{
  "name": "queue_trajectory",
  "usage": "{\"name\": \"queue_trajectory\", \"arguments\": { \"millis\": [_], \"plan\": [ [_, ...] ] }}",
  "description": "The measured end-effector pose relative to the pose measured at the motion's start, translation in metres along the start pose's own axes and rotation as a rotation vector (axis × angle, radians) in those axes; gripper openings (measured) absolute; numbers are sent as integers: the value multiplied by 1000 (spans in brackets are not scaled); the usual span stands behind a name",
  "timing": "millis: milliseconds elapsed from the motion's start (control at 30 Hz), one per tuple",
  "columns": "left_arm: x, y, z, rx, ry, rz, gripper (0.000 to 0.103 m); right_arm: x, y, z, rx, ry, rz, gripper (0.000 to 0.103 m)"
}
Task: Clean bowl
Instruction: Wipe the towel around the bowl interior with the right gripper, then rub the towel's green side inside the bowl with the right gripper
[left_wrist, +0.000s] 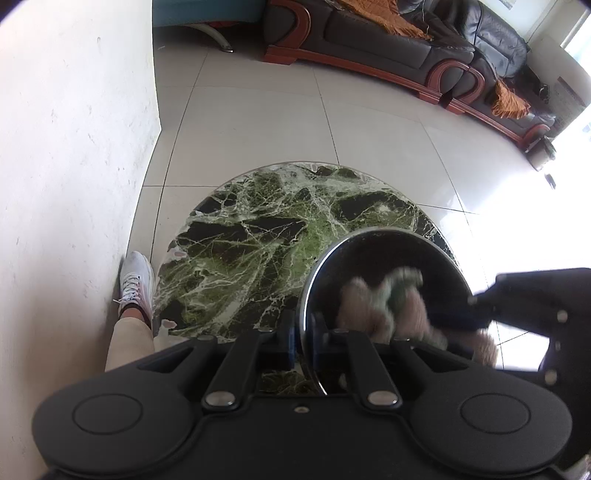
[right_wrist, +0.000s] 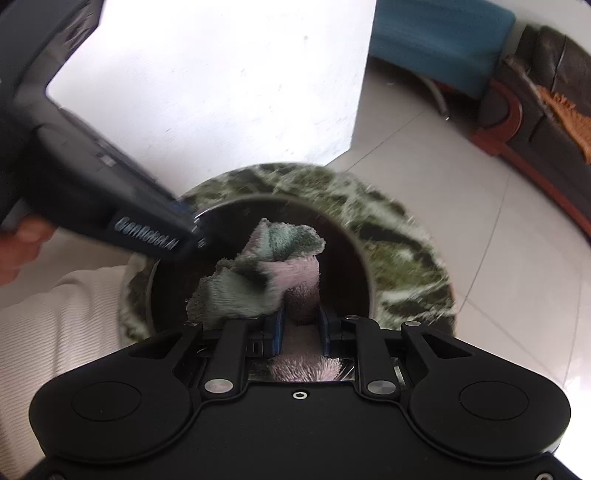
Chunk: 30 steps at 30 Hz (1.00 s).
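Wiping step in hand, judged from the layout. Left claw (left_wrist: 303, 338) clamped on the near rim of the bowl (left_wrist: 384, 254), one blue pad outside the wall, the other inside, holding it steady and tipped a little on the desk (left_wrist: 240, 236). Right claw (right_wrist: 301, 325) pinched on a bunched cloth (right_wrist: 258, 269), pads pressed against the pink fold between them, the loose end spilling forward into the bowl's hollow just ahead of the fingertips.

Bowl: round, dark and glossy inside, thin bright metal rim, smooth and hard. Cloth: soft, fluffy pile, pink with grey-green patches, crumpled and limp. Desk: round slab of green-black marble with white veins, polished, directly beneath both claws. Beyond the left claw, pale floor tiles (left_wrist: 258, 122), a dark leather sofa (left_wrist: 388, 44) with red wood trim, and to its left a white shoe (left_wrist: 136, 280) by the wall.

Blur over cloth and desk in both views, so contact between cloth and bowl's inner wall probably there, not certain.

Next move likely calls for: firm hold on the rim, steady pressure downward, a circular sweep of the cloth round the inside wall and floor, without dragging the bowl off the desk edge close by.
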<state>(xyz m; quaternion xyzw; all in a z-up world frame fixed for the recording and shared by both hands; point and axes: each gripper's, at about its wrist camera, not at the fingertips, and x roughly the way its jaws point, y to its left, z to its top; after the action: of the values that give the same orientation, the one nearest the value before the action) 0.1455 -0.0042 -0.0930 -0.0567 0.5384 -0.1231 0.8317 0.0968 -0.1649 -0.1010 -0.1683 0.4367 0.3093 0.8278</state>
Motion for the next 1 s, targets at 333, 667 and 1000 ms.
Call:
{"name": "queue_trajectory", "arguments": {
  "millis": [333,667,1000],
  "plan": [
    [1,-2,0,14,8,4,9,2,0,13,32,-44,31,19],
    [2,-1,-1,9,11,-2,9,-4,-4,-1,-3,-7,-43,16],
    [2,-3,-1,12,15,-7,9,-58,-17,-5,106,-152,7,18]
  ]
}}
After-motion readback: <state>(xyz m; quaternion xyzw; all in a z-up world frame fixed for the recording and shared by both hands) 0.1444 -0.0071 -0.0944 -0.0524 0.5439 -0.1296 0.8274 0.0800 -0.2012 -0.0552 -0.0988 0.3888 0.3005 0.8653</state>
